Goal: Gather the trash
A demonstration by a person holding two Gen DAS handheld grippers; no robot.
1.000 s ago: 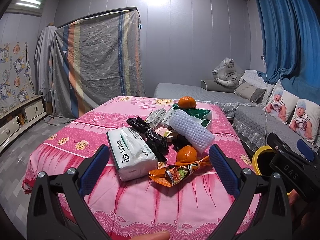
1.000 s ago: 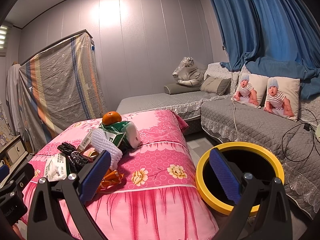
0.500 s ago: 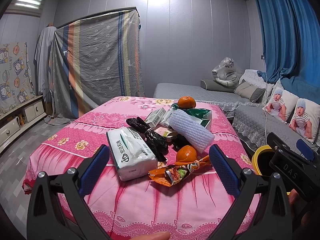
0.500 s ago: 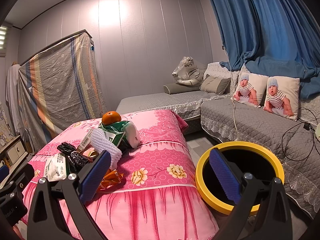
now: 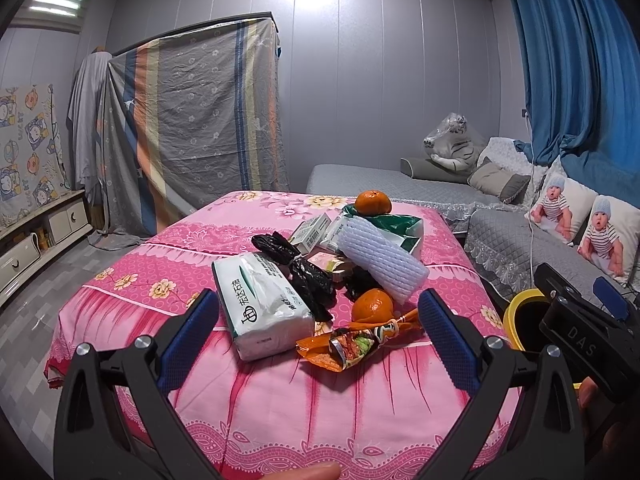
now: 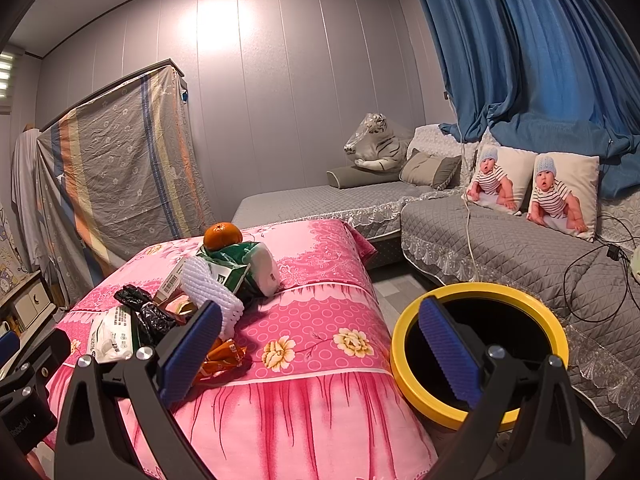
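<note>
On the pink-clothed table [image 5: 280, 392] lies a heap of litter: an orange snack wrapper [image 5: 352, 344], black plastic bags [image 5: 308, 276], a white foam fruit net [image 5: 380, 260], small cartons [image 5: 312, 232] and a green bag [image 5: 396, 224]. A tissue pack [image 5: 260, 304] and two tangerines [image 5: 372, 306] [image 5: 373, 202] sit among them. My left gripper [image 5: 318, 336] is open, short of the wrapper, holding nothing. My right gripper [image 6: 320, 352] is open and empty, between the table's corner and a yellow-rimmed bin [image 6: 480, 344]. The foam net [image 6: 212, 292] and wrapper [image 6: 224, 356] show left of it.
A grey quilted sofa [image 6: 500, 248] with baby-print cushions [image 6: 532, 192] runs along the right, cables [image 6: 592, 272] lying on it. A blue curtain [image 6: 540, 60] hangs behind. A cloth-draped rack [image 5: 192, 128] stands at the back and a low cabinet [image 5: 36, 240] at the left.
</note>
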